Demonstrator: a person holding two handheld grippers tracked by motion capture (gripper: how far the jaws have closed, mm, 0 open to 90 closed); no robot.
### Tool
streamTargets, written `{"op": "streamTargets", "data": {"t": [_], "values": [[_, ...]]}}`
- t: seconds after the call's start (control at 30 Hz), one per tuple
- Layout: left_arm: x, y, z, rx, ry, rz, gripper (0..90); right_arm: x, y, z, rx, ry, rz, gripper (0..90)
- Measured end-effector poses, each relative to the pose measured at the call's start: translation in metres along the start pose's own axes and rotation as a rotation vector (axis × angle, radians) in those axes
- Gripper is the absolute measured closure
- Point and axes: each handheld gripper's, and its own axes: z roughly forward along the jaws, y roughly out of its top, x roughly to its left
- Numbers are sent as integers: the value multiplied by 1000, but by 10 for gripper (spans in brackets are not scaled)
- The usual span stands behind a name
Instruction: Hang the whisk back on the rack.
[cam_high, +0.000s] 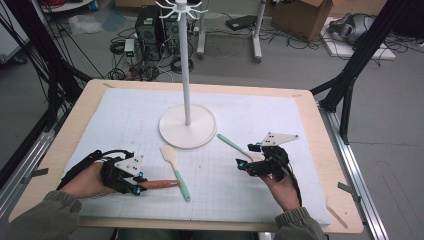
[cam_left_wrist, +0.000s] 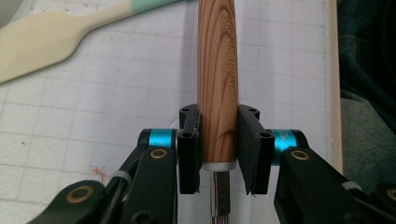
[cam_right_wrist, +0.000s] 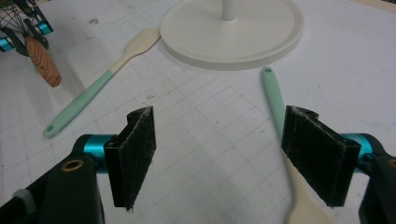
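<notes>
A wooden-handled utensil (cam_high: 159, 184) is being held at lower left of the high view by the left tongs (cam_left_wrist: 217, 149), clamped narrowly on its handle; hanging it on the white stand (cam_high: 187, 60) seems next; the right tongs (cam_right_wrist: 219, 154) are being held wide, empty, beside a mint-handled spatula (cam_right_wrist: 275, 100) on the counter (cam_high: 300, 200).

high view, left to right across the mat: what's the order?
left tool → wooden handle clamped in it → spatula lying on the mat → white stand base → second spatula → right tool
</notes>
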Motion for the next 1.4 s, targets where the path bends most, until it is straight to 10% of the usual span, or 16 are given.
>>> {"op": "streamTargets", "data": {"t": [1.03,1.4], "values": [[-1,2,16,71,49,-18,710,0,0,-1,-10,0,-3,254],[-4,10,-1,11,72,-23,710,1,1,0,-8,6,-7,254]]}}
